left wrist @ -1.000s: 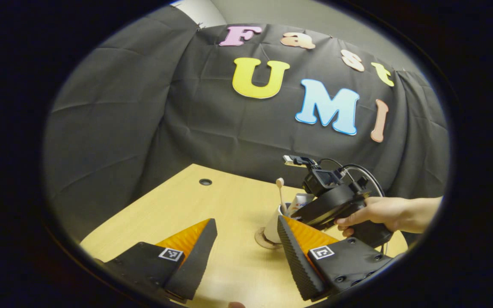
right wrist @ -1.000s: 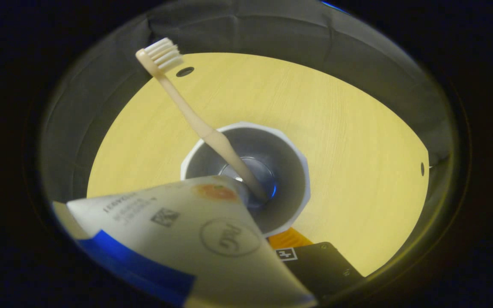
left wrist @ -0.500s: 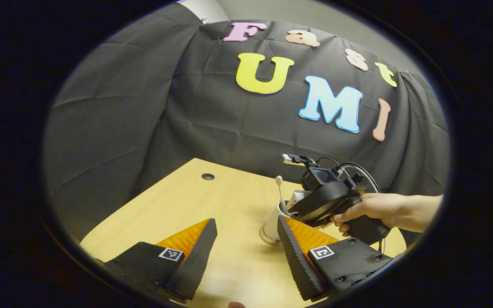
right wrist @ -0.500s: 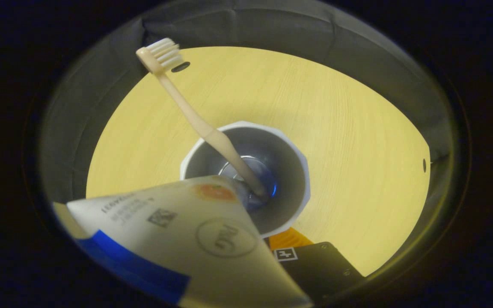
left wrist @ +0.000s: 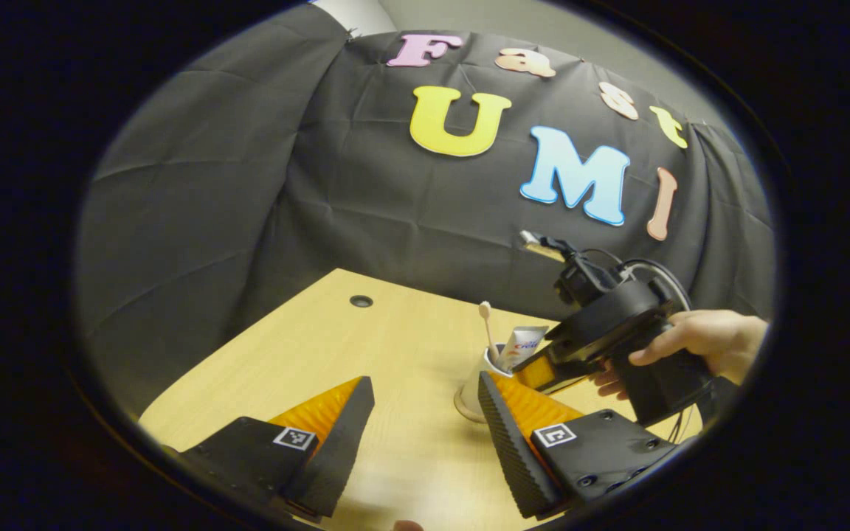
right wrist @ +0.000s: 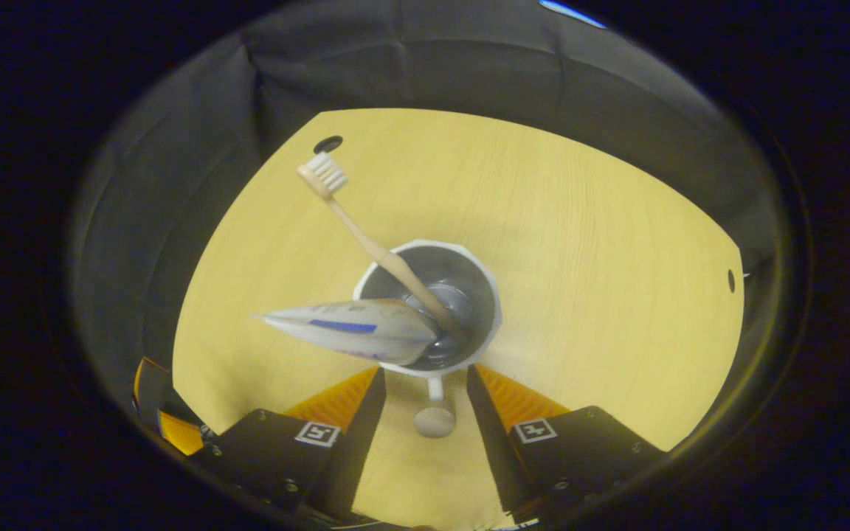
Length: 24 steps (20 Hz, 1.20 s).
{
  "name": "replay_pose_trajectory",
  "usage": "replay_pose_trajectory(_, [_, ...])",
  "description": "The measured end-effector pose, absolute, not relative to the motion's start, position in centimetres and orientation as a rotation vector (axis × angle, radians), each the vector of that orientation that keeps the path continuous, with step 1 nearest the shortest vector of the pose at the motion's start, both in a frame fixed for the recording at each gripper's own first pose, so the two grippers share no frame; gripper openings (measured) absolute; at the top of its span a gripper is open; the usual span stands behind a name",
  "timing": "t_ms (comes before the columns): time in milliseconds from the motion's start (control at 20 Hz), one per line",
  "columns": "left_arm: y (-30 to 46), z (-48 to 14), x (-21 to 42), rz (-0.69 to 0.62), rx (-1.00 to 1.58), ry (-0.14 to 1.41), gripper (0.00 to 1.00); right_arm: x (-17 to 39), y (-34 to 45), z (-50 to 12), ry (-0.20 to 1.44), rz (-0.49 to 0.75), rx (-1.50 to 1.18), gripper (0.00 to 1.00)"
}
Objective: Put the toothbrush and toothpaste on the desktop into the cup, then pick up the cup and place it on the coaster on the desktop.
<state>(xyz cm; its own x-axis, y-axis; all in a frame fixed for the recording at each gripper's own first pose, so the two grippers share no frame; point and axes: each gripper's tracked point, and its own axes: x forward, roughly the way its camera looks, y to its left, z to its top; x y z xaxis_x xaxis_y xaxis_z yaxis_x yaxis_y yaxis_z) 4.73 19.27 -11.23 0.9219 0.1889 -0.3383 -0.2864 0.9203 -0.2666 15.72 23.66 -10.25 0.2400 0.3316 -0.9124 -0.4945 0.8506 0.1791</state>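
Note:
A white cup (right wrist: 481,318) stands on the wooden desktop (right wrist: 580,243). A beige toothbrush (right wrist: 357,230) leans in it, head up, and the toothpaste tube (right wrist: 347,330) rests in it, sticking out over the rim. My right gripper (right wrist: 421,398) hovers open just above the cup, holding nothing. A short white stub with a round tan end (right wrist: 433,421) shows between its fingers. In the left gripper view the cup (left wrist: 475,382) sits on a tan coaster (left wrist: 463,407). A hand (left wrist: 698,343) holds the right gripper (left wrist: 536,371) beside the cup. My left gripper (left wrist: 425,413) is open and empty, short of the cup.
The black cloth wall (left wrist: 263,192) closes in the desk at the back and left. Cable holes sit in the desktop at the far corner (left wrist: 360,301) and near the right edge (right wrist: 730,280). Bare wood lies left of the cup (left wrist: 307,354).
The right gripper let go of the toothpaste tube, opened, and drew up and back from the cup. The tube now rests in the cup. The left gripper barely moved.

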Motion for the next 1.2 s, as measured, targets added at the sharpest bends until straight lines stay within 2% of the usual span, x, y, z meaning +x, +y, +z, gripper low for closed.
replay_pose_trajectory(50, [19.1, -11.2, 4.8, 0.246, -0.316, 0.314, 0.92, 15.5, 23.2, -9.2, 1.179, 0.563, -0.151, 0.78])
replay_pose_trajectory(150, [18.8, -10.7, 5.2, 0.234, -0.3, 0.311, 0.92, 14.8, 22.6, -7.5, 1.134, 0.573, -0.111, 0.82])
replay_pose_trajectory(200, [18.1, -10.1, 5.6, 0.222, -0.284, 0.304, 0.92, 14.2, 21.5, -6.2, 1.102, 0.566, -0.085, 0.93])
replay_pose_trajectory(400, [15.9, -8.1, 6.5, 0.181, -0.249, 0.274, 0.92, 12.7, 17.9, -3.5, 1.016, 0.529, -0.036, 0.92])
replay_pose_trajectory(650, [11.2, -4.6, 7.6, 0.121, -0.24, 0.22, 0.92, 11.9, 11.1, -0.6, 0.829, 0.416, -0.055, 0.92])
replay_pose_trajectory(850, [7.7, -1.6, 7.7, 0.094, -0.227, 0.171, 0.92, 11.9, 7.1, 2.2, 0.616, 0.351, -0.088, 0.92])
replay_pose_trajectory(900, [7.1, -0.9, 7.6, 0.091, -0.221, 0.157, 0.92, 11.9, 6.5, 3.1, 0.559, 0.34, -0.096, 0.89])
replay_pose_trajectory(950, [6.6, 0.0, 7.5, 0.087, -0.216, 0.14, 0.91, 12.1, 6.3, 3.8, 0.496, 0.334, -0.103, 0.92])
replay_pose_trajectory(1200, [5.1, 3.2, 6.3, 0.095, -0.198, 0.069, 0.91, 11.4, 6.1, 8.6, 0.191, 0.316, -0.148, 0.92])
